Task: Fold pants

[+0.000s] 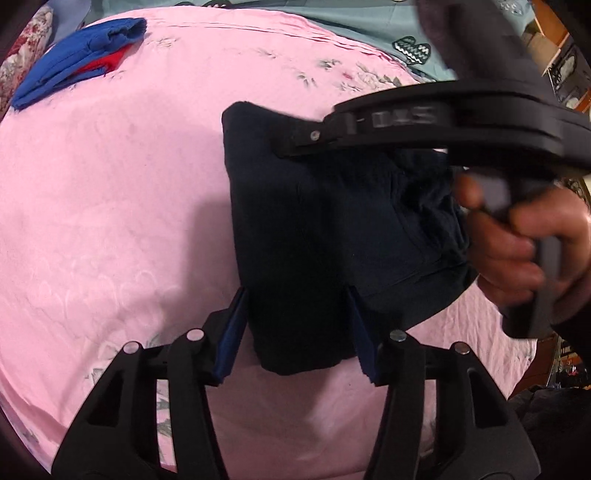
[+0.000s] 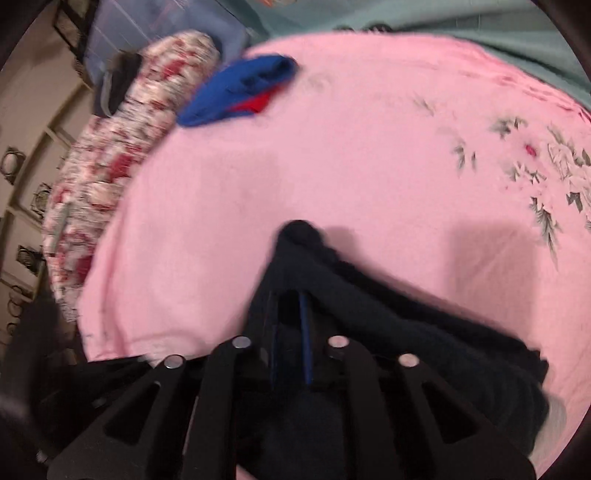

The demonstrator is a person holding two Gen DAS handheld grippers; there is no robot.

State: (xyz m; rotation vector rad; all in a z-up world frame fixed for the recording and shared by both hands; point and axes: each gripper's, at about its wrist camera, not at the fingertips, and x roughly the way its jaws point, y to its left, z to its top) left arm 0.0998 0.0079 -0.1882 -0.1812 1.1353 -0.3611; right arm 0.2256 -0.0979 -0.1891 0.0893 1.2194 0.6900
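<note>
pants: dark navy pants (image 1: 332, 236) folded into a compact block on the pink bedspread (image 1: 110, 206), lying between and just ahead of the left fingers
pants axis: long axis runs straight away from the left fingers; near end sits between the two pads, far end under the right gripper's fingers
left gripper: left gripper (image 1: 299, 332) spread wide, blue pads either side of the near end of the pants, not pinching
right gripper: right gripper (image 2: 290, 332) drawn nearly together on a bunched fold of the pants (image 2: 369, 314); blur hides the contact, looks like a grasp on the fabric
right hand: right hand (image 1: 524, 251) wrapped on the handle, to the right of the left fingers
containers: none visible; a translucent bluish bin (image 2: 155, 33) may be beyond the bed, contents cannot tell
left view only: right gripper's body crossing over the far end of the pants, teal sheet (image 1: 332, 22) with a heart print past the bedspread
right view only: floral red-white pillow (image 2: 122, 147) left of the fingers, wall with framed items further left
both views: blue and red folded garment (image 1: 81, 59) well ahead and left of the fingers, apart from the pants
</note>
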